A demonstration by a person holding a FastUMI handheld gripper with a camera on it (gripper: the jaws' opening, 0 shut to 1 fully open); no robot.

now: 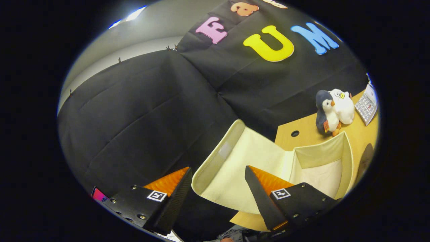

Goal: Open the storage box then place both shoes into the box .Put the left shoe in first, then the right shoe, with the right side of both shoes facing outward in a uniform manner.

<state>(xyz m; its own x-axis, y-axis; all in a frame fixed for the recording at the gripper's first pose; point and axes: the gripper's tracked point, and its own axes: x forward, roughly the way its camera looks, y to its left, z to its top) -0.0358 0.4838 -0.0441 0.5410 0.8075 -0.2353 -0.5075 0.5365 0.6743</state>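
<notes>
The cream fabric storage box [347,151] sits on the wooden table with its lid [235,158] flipped back and leaning toward the black cloth wall. Its pale inside [322,178] shows, with nothing seen in the visible part. My gripper [217,172] is open, tilted, and raised above the table. The lid's front edge lies between and just beyond the two fingers, and nothing is held. The right finger [260,191] overlaps the lid and the box's near wall.
A plush penguin [325,112] and a white plush toy [344,106] stand on the wooden table [302,137] just behind the box. A calculator [368,104] lies beside them. A round hole [295,133] is in the tabletop. Black cloth walls close the back and left.
</notes>
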